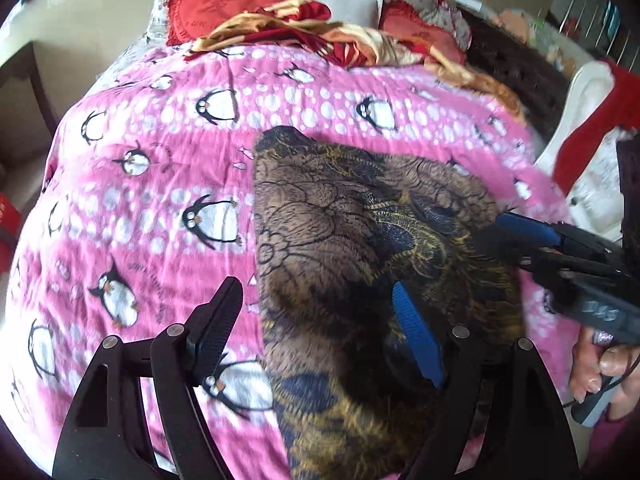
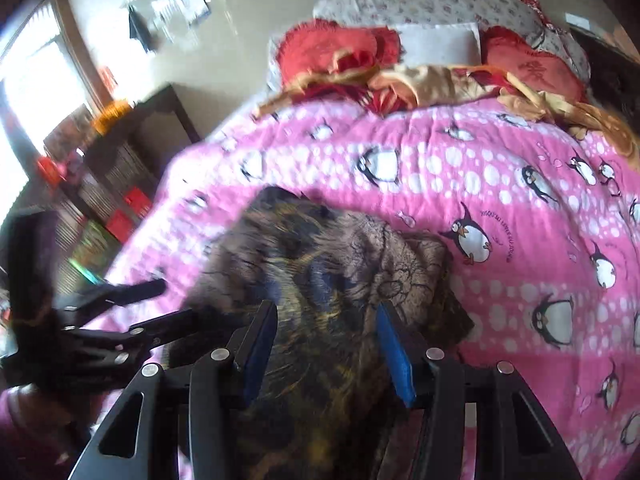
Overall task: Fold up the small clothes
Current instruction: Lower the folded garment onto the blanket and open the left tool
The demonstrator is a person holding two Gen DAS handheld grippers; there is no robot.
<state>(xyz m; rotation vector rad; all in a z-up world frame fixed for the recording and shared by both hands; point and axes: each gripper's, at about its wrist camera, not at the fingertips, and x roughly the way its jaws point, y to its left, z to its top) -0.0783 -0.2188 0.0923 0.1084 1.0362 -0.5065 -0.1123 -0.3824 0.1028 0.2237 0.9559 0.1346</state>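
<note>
A dark brown and gold patterned garment [image 1: 360,248] is seen spread on the pink penguin-print bedspread [image 1: 140,200], lying across the near middle of the bed. The left tongs [image 1: 316,332] are held wide apart: the black finger is seen over bare bedspread, while the blue-padded finger [image 1: 418,334] is laid over the cloth. Nothing is gripped between them. From the right side of the left wrist view, the right tongs [image 1: 516,240] are brought in low at the garment's edge; one blue pad is visible there, but whether cloth is pinched cannot be told from this angle.

In the right wrist view, the right tongs [image 2: 326,344] are shown parted, the garment [image 2: 340,272] visible in the gap and beneath both fingers, no fabric being clamped. The left tongs [image 2: 160,304] are caught at the left, blurred, just beside the garment's edge.

At the head of the bed, red cushions [image 1: 224,4] and a crumpled red and gold cloth [image 1: 320,32] are piled. A dark shelf unit [image 2: 120,168] is glimpsed beside the bed.
</note>
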